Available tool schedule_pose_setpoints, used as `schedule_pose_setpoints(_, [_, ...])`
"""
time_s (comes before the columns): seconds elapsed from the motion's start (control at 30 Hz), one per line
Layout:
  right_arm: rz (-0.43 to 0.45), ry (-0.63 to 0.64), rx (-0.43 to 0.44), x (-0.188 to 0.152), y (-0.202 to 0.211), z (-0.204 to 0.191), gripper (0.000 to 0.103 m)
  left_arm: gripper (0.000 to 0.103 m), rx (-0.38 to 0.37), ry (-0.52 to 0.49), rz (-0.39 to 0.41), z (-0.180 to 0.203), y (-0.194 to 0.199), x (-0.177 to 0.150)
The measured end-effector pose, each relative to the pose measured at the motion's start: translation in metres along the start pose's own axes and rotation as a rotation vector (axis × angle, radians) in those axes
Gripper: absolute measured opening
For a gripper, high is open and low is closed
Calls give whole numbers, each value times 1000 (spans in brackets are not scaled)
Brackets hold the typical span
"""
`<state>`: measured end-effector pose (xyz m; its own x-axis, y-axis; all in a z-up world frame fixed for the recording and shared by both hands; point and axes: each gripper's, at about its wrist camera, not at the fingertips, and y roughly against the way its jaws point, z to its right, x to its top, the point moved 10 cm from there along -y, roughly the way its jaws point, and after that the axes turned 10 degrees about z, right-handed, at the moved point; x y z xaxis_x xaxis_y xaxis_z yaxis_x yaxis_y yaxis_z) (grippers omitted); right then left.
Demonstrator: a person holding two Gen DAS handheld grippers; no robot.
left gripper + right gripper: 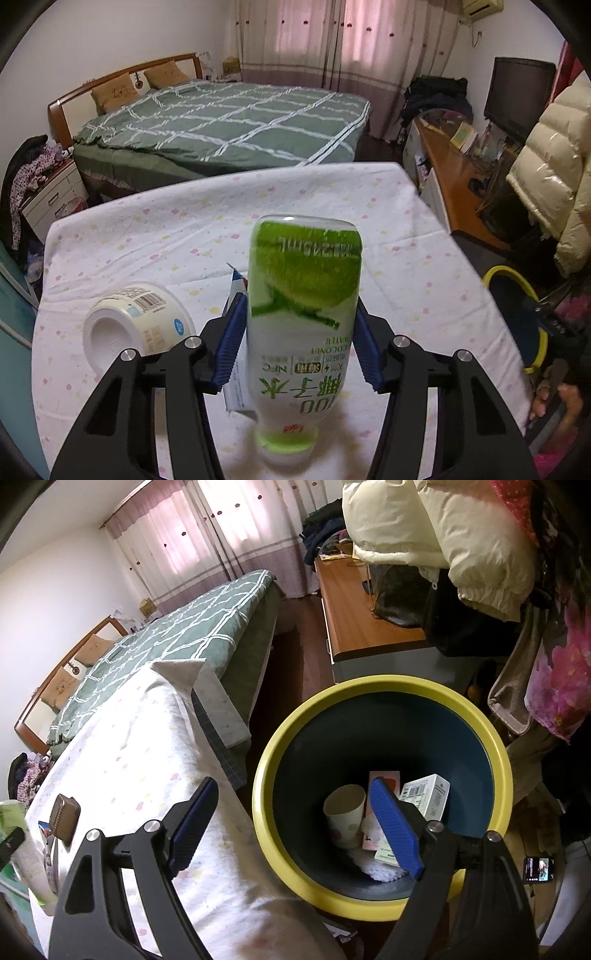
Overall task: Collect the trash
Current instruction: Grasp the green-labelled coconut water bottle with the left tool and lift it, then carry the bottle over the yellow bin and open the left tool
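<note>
Centre frame, the left tool [297,332] is clamped on the coconut water bottle [301,314] — cap toward the camera, above the table [406,229]. The right tool [291,823] gapes apart over the bin [384,686] — lower right.

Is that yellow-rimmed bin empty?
No. The bin already holds a paper cup, a white box and a pink packet.

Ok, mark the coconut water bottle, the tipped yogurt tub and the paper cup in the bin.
coconut water bottle [303,295]: left wrist view, on its green label, between the blue pads.
yogurt tub [155,314]: left wrist view, on its printed side wall.
paper cup [343,821]: right wrist view, on its outer wall.
</note>
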<state>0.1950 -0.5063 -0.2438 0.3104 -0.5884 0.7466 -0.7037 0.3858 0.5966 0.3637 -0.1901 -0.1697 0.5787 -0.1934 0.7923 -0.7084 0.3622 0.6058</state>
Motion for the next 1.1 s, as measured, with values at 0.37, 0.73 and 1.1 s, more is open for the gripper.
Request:
schedule_pose_setpoints(0.37, [27,27,43,2,11,-10,80,51,-47,-16,50,34,46,5])
schedule_pose_setpoints(0.73, [85,35,55,24,45,22,80,51,-133,-70,64,99,63,9])
schedule_pose_setpoints(1.1, [121,-12,-34,37,70,104,80,51,-316,-172,33,233,47,7])
